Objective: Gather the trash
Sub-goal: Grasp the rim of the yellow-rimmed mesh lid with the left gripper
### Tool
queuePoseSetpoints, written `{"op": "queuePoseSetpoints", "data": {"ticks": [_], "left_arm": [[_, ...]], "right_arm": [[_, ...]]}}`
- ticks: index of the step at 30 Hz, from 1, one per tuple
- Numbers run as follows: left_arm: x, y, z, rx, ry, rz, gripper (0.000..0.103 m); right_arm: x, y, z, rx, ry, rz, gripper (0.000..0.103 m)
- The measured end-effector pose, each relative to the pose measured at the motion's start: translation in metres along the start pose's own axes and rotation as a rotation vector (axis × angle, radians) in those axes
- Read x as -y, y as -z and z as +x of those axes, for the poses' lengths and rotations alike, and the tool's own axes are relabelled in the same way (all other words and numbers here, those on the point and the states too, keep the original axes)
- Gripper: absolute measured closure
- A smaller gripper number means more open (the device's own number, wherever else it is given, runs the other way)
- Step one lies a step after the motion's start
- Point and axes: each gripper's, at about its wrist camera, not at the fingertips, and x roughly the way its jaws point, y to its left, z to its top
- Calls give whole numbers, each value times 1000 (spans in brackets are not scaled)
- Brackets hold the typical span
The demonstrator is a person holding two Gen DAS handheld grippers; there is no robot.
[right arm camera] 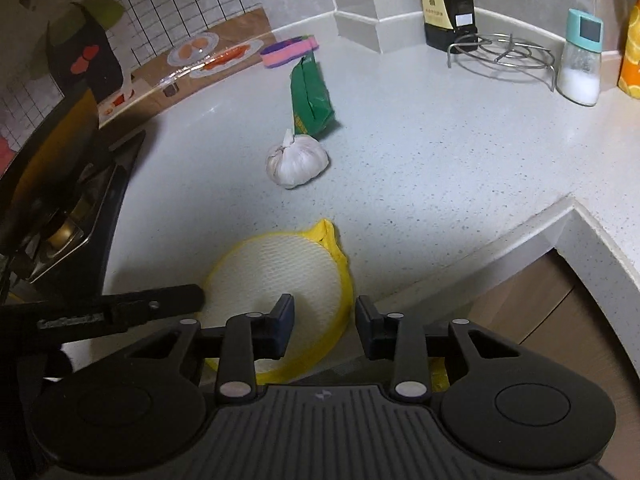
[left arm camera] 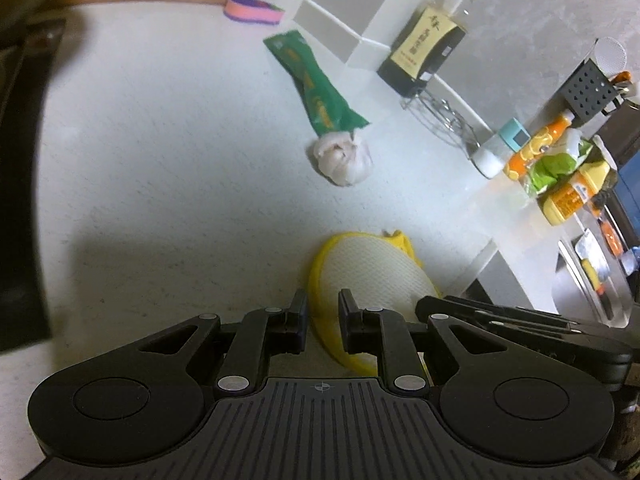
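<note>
A green wrapper (left arm camera: 316, 88) lies on the white counter, also in the right wrist view (right arm camera: 310, 94). A garlic bulb (left arm camera: 342, 158) sits just in front of it (right arm camera: 298, 160). A round yellow-rimmed white mesh pad (left arm camera: 368, 276) lies near the counter's front edge (right arm camera: 280, 280). My left gripper (left arm camera: 323, 308) hovers at the pad's left rim, jaws slightly apart, holding nothing I can see. My right gripper (right arm camera: 325, 316) is open over the pad's right rim. The right gripper shows at the right in the left wrist view (left arm camera: 500, 324).
A pink and purple sponge (right arm camera: 290, 51) lies at the back. A dark sauce bottle (right arm camera: 448, 4), wire trivet (right arm camera: 504, 54) and salt shaker (right arm camera: 580, 60) stand along the wall. A stove with a pan (right arm camera: 56, 184) is at left. The counter edge (right arm camera: 520, 232) drops off at right.
</note>
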Motion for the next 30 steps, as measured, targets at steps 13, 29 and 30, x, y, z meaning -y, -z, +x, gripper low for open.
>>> {"op": "queuePoseSetpoints", "data": {"ticks": [13, 29, 30], "left_arm": [[31, 8, 4, -32, 57, 40, 71], [38, 13, 7, 10, 131, 18, 82], [37, 15, 2, 18, 137, 9, 83]], "right_arm": [[29, 18, -17, 25, 13, 55, 72], [42, 31, -17, 57, -10, 77, 72], [41, 31, -18, 57, -18, 78, 72]]}}
